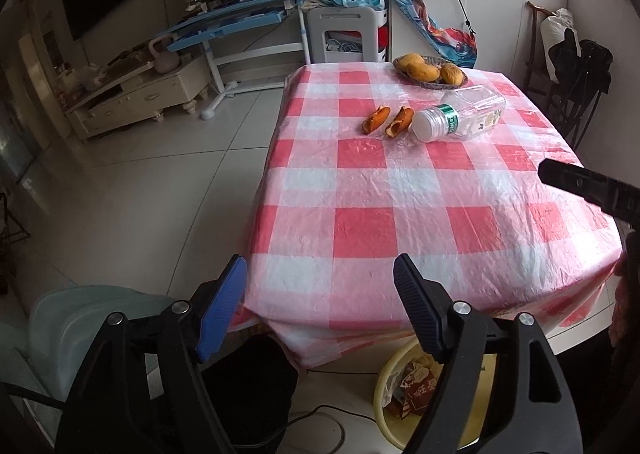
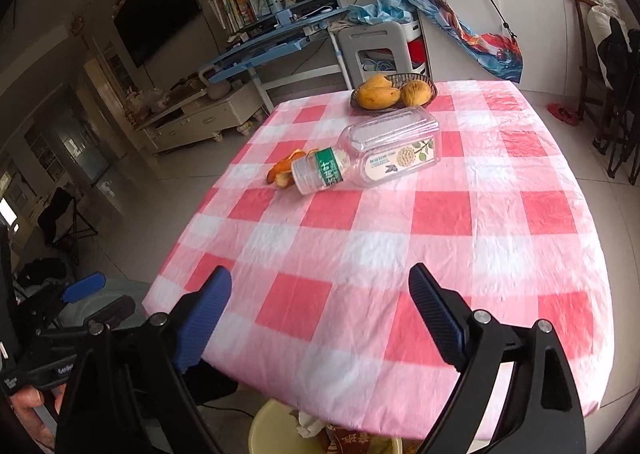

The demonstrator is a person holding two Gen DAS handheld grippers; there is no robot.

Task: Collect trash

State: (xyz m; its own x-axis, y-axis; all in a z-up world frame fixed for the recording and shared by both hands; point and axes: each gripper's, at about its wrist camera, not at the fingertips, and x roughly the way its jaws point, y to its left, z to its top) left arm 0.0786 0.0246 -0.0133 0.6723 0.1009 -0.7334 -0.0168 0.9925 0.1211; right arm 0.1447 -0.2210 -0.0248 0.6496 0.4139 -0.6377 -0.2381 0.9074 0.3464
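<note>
I have the worktop under its checked cloth ahead, with the yellow bin on the floor just below its near edge. Both the left gripper and right gripper have their fingers released and empty. The clear bottle lies on its side mid-worktop, two peels just beside its cap; I'd reach the right one across for the bottle, straddling its body squarely before clenching

Near tablecloth bare; bottle, peels, fruit basket crowd far end.
</note>
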